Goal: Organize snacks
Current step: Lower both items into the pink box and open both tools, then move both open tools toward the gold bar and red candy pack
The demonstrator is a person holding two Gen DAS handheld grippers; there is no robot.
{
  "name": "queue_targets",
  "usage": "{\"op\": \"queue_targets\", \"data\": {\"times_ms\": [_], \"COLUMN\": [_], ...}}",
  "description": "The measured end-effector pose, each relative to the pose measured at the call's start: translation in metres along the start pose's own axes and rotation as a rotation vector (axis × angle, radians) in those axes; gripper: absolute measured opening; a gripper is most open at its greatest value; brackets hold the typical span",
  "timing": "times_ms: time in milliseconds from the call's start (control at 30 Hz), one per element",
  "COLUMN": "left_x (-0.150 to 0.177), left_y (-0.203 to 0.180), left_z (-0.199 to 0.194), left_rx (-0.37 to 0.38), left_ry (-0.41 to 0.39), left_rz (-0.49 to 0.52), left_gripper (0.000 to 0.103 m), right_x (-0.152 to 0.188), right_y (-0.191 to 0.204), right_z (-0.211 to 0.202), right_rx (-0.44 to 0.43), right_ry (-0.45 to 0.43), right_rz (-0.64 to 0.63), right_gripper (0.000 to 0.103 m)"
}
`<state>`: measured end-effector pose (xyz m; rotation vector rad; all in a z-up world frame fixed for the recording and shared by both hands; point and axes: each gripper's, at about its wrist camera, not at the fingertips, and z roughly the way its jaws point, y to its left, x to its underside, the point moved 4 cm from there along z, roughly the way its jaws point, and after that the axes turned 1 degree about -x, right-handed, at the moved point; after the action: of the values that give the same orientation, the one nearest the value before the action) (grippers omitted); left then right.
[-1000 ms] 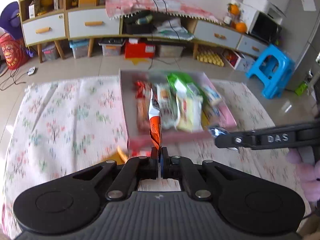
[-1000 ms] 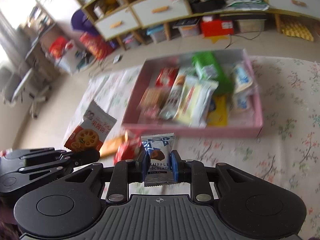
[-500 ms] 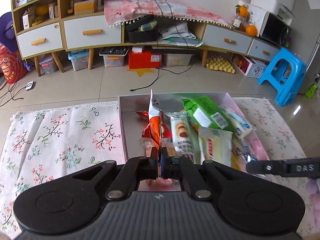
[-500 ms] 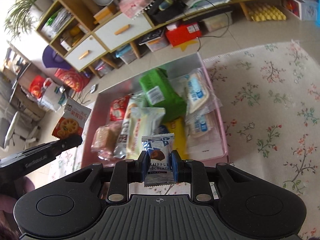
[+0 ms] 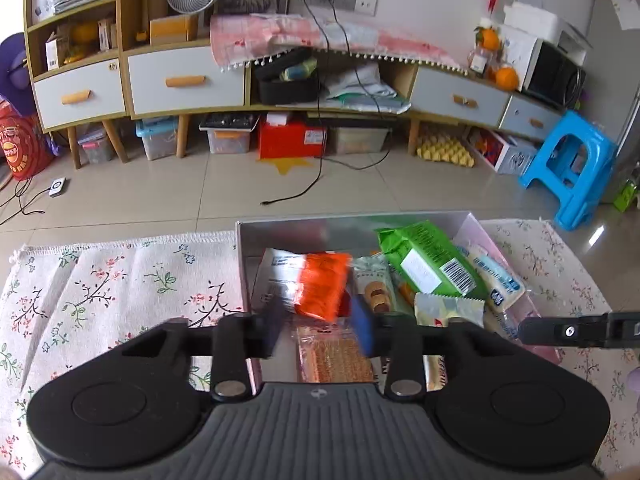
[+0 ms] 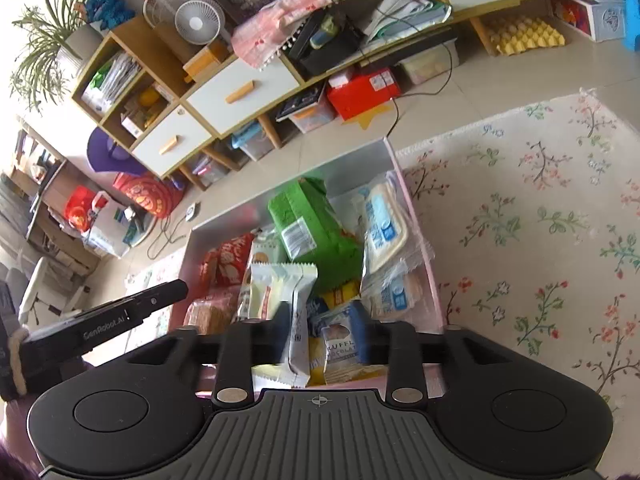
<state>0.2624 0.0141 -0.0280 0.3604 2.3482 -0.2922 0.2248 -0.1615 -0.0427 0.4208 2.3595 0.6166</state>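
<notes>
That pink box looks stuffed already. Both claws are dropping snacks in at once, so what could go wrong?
The pink box is heaped, so the chocolate packet, loose between the right gripper's just-opened jaws near the front wall, might slide out. The orange packet, released by the left gripper, is falling onto other packets and may settle crooked. The grippers hang close and could bump.

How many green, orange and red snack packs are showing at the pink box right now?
Green pack: 1
Orange pack: 1
Red pack: 1
Total: 3
</notes>
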Motion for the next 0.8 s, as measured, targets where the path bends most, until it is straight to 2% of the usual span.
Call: {"op": "queue_targets", "data": {"times_ms": [67,100,167,233,367,600,800], "left_x": [0.001,0.002,0.003,0.006,0.015,0.035,0.053], "left_y": [-0.001,-0.001,-0.001,0.0,0.002,0.017,0.028], "left_z": [-0.003,-0.005,-0.009,-0.014,-0.029,-0.056,-0.077], "left_rx": [-0.012,-0.019,-0.03,-0.033,-0.043,-0.066,-0.087], "left_ry": [-0.004,-0.007,-0.011,-0.008,-0.008,0.0,-0.001], "left_rz": [0.011,0.019,0.023,0.018,0.024,0.001,-0.019], "left_gripper": [0.054,0.063,0.072,0.075,0.087,0.097,0.101], "right_x": [-0.002,-0.002,-0.002,0.0,0.004,0.019,0.039], "right_y": [0.001,0.002,0.005,0.009,0.016,0.031,0.046], "right_z": [-0.004,-0.005,-0.007,-0.009,-0.014,-0.03,-0.037], "right_rx": [-0.015,-0.02,-0.019,-0.015,-0.006,0.01,0.019], "right_ry": [-0.009,-0.006,-0.003,0.004,0.02,0.037,0.063], "right_rz": [0.001,-0.003,-0.01,-0.024,-0.045,-0.068,-0.091], "right_gripper": [0.064,0.064,0.064,0.067,0.073,0.083,0.086]}}
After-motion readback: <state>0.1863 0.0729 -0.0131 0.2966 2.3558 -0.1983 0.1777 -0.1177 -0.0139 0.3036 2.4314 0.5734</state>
